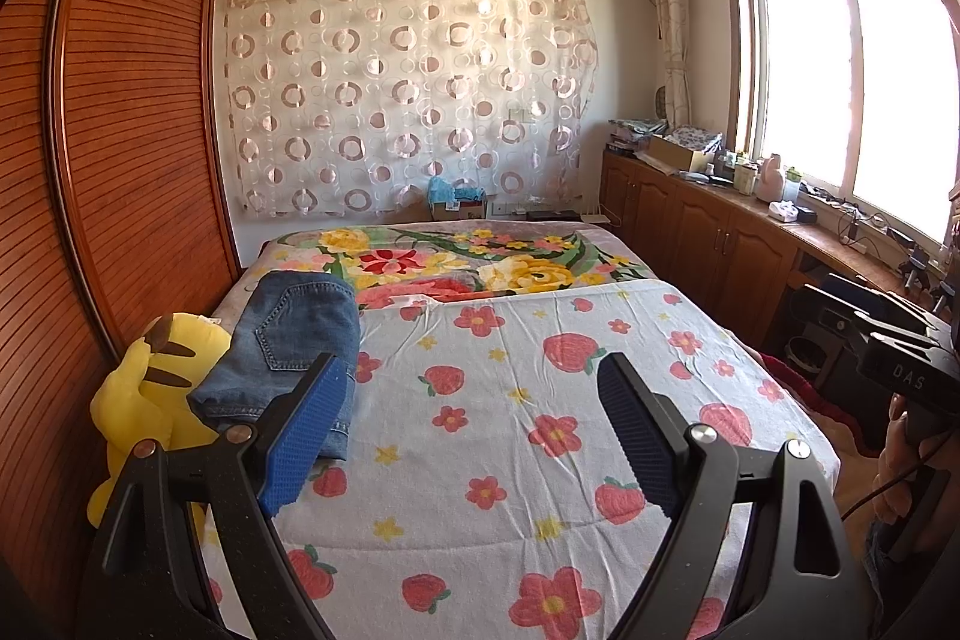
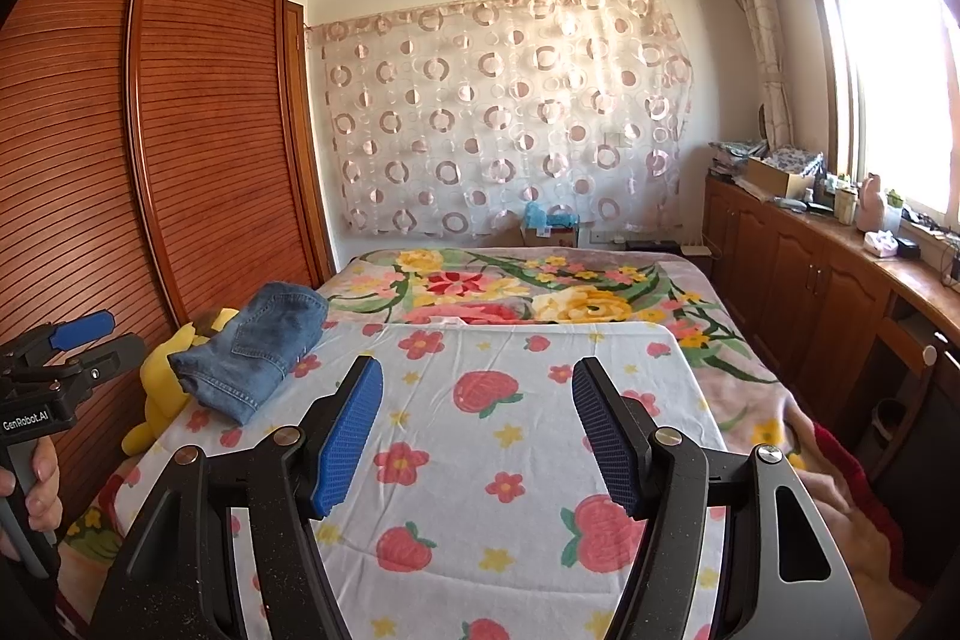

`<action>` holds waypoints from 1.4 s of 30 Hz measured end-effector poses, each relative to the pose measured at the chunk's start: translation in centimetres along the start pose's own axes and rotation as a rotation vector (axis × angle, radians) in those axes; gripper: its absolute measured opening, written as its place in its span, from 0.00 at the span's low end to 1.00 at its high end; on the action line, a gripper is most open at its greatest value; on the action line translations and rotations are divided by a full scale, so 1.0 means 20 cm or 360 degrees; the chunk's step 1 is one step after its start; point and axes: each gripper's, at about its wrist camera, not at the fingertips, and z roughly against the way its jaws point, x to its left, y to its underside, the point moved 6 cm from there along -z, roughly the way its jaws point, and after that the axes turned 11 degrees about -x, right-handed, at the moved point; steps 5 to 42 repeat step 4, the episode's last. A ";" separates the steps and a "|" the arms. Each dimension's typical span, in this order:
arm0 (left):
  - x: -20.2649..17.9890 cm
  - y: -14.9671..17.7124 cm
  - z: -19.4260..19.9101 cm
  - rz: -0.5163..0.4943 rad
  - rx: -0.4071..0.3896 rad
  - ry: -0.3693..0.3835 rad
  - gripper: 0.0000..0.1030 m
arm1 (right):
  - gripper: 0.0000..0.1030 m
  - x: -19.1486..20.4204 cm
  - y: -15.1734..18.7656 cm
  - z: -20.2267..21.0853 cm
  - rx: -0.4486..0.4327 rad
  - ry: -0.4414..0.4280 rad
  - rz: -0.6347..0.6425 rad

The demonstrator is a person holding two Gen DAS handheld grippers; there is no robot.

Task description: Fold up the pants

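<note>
Folded blue denim pants [image 1: 288, 340] lie in a compact bundle at the left edge of the bed, partly on a yellow plush toy [image 1: 144, 388]. They also show in the right wrist view [image 2: 258, 346]. My left gripper [image 1: 474, 388] is open and empty, held above the strawberry-print sheet [image 1: 510, 400], just right of the pants. My right gripper [image 2: 477, 394] is open and empty over the same sheet [image 2: 510, 436]. The left gripper also shows at the left edge of the right wrist view [image 2: 78, 340], and the right gripper body shows at the right edge of the left wrist view [image 1: 900, 364].
A slatted wooden wardrobe [image 1: 120, 130] runs along the left of the bed. A floral blanket [image 1: 468, 262] covers the far half. Wooden cabinets [image 1: 720, 232] with clutter stand under the window on the right. A patterned curtain [image 1: 408, 88] hangs on the far wall.
</note>
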 end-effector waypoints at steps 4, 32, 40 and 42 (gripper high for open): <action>-0.01 0.00 0.00 -0.0002 -0.0001 0.0005 0.84 | 0.66 0.00 0.00 0.00 0.0000 0.0002 0.0000; -0.01 0.00 0.00 -0.0002 -0.0001 0.0005 0.84 | 0.66 0.00 0.00 0.00 0.0000 0.0002 0.0000; -0.01 0.00 0.00 -0.0002 -0.0001 0.0005 0.84 | 0.66 0.00 0.00 0.00 0.0000 0.0002 0.0000; -0.01 0.00 0.00 -0.0002 -0.0001 0.0005 0.84 | 0.66 0.00 0.00 0.00 0.0000 0.0002 0.0000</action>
